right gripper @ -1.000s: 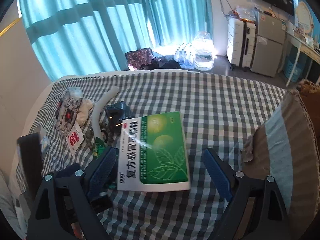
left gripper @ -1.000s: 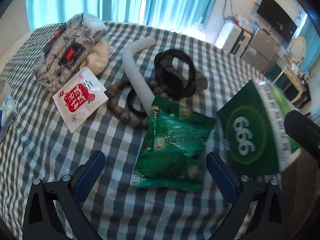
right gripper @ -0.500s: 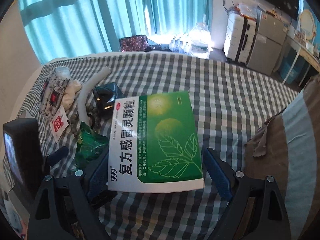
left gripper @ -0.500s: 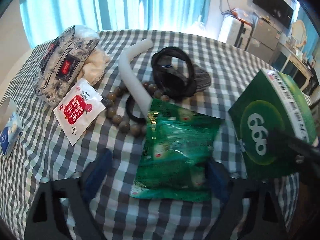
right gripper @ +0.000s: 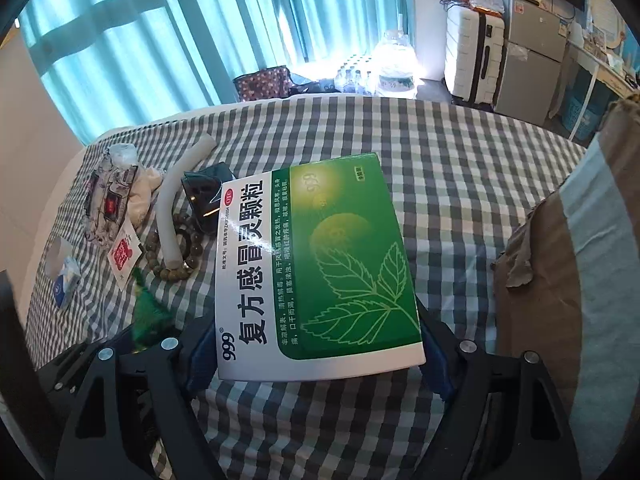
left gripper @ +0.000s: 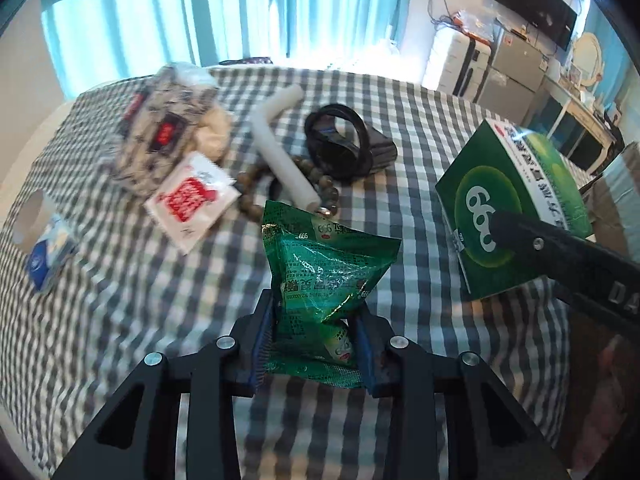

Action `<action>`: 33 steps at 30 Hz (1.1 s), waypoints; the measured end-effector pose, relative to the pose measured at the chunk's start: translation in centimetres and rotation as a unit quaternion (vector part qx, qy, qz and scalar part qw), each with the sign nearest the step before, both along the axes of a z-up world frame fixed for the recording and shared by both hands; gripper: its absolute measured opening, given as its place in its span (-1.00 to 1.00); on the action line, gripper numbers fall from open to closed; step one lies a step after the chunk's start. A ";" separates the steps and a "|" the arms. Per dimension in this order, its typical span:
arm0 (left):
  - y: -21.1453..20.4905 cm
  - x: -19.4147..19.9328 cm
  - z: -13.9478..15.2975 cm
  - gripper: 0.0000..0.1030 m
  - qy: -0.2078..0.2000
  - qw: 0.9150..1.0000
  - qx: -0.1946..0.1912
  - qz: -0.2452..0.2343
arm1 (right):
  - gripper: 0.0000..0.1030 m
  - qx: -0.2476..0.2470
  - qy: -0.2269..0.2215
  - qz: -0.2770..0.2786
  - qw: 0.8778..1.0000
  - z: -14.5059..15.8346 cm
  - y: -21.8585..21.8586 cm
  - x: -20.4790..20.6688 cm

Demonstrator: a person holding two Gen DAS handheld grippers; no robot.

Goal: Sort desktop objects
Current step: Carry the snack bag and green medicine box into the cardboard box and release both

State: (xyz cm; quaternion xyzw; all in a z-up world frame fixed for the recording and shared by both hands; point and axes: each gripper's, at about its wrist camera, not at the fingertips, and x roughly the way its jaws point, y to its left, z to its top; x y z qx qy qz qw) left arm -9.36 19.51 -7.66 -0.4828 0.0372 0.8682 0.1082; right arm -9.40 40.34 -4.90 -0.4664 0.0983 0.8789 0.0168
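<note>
While we sort this checked tablecloth (left gripper: 420, 152), both our tools are loaded. Our left gripper (left gripper: 316, 344) is closing its jaws on the green sachet bag (left gripper: 324, 276); the blue pads (left gripper: 264, 340) already pinch its near end, and the crumpled bag stands up between them, apparently lifted off the cloth. Our right gripper (right gripper: 316, 356) grasps the green-and-white medicine box (right gripper: 316, 260) across its near end, jaws closing in against its sides, and holds it tilted above the table at the right.

We judge the step in hand to be gathering the two matching green items, bag and box, into one group. Left behind at the far left lie the patterned tissue pack (left gripper: 164, 132), the red-and-white sachet (left gripper: 190, 200), the white tube (left gripper: 284, 152), the bead bracelet (left gripper: 328, 184), the black bands (left gripper: 340, 148) and a small blue-and-white packet (left gripper: 50, 256) at the left edge.

Next we need a firm pinch on the slippery foil before carrying it, since it could slide out. Both pieces then call for a clear spot on the near or right side, well apart from the remaining clutter. We cannot tell from here where that spot lies.
</note>
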 end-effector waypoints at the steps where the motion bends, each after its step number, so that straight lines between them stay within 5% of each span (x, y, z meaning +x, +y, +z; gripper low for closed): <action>1: -0.5 0.5 0.7 -0.29 0.004 1.000 0.001 0.005 | 0.58 -0.001 0.003 -0.001 1.000 0.2 -0.3 0.2; 10: -2.0 3.2 6.3 -0.31 0.037 0.999 -0.022 0.017 | 0.58 0.009 0.051 0.042 0.998 3.4 -4.8 3.9; 20: -3.3 7.4 10.8 -0.31 0.069 0.997 0.028 0.002 | 0.58 -0.010 0.142 0.039 0.989 11.3 -4.0 10.4; 33: 9.1 12.2 18.9 -0.31 0.117 0.979 0.087 -0.140 | 0.58 0.032 0.191 -0.049 0.980 21.5 4.6 18.3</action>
